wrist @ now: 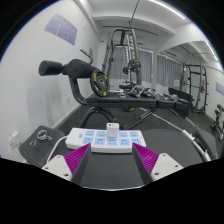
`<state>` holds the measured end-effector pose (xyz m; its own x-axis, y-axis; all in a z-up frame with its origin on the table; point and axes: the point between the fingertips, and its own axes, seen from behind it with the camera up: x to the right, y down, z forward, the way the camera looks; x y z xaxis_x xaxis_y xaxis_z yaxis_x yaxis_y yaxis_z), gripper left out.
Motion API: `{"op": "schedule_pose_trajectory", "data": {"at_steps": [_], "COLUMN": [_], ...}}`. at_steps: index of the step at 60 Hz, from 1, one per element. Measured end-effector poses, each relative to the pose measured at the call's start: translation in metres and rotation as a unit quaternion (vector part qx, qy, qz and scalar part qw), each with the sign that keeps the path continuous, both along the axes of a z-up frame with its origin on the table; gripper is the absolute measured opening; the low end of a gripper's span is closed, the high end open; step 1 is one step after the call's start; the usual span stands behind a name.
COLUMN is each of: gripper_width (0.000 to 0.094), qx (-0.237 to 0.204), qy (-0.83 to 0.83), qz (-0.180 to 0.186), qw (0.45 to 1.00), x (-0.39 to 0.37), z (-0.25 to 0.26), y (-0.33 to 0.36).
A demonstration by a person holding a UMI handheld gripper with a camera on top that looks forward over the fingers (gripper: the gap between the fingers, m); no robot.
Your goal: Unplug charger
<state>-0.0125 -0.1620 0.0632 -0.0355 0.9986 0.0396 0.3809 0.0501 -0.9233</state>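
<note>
A white power strip point(108, 139) with several pale blue sockets lies on a dark surface just ahead of my fingers. A small white charger point(113, 126) stands plugged in at the strip's far edge, near its middle. My gripper point(112, 160) is open and holds nothing. Its magenta pads point(79, 158) flank the strip's near edge, one at each side, and the charger lies beyond the fingertips.
Black cables point(42, 140) coil to the left of the strip. Beyond stand a weight bench with a black padded roller point(62, 69), a yellow weight plate point(97, 80) and a cable machine point(126, 50). A white wall with a poster point(62, 28) is at the left.
</note>
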Motion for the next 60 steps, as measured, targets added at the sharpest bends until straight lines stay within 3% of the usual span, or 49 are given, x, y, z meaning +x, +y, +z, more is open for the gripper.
{"op": "schedule_pose_trajectory", "data": {"at_steps": [34,35,38,45,51,60], "gripper_width": [0.0826,0.0816,0.0299,0.027,0.0269,0.0269], "qx": [-0.016,-0.016,-0.015,-0.027,-0.055,-0.002], "qy": [-0.005,-0.005,-0.006,0.09,0.132,0.104], "qz": [-0.014,-0.013,0.001,0.0,-0.025,-0.059], "qw": [1.0,1.0,1.0,0.996,0.989,0.993], "x": [-0.164,-0.165,-0.167,-0.167,-0.154,-0.138], "z": [-0.046,-0.046,-0.046,0.034,0.111,0.134], "y": [0.001,0.0,-0.005,0.006,0.047,0.139]}}
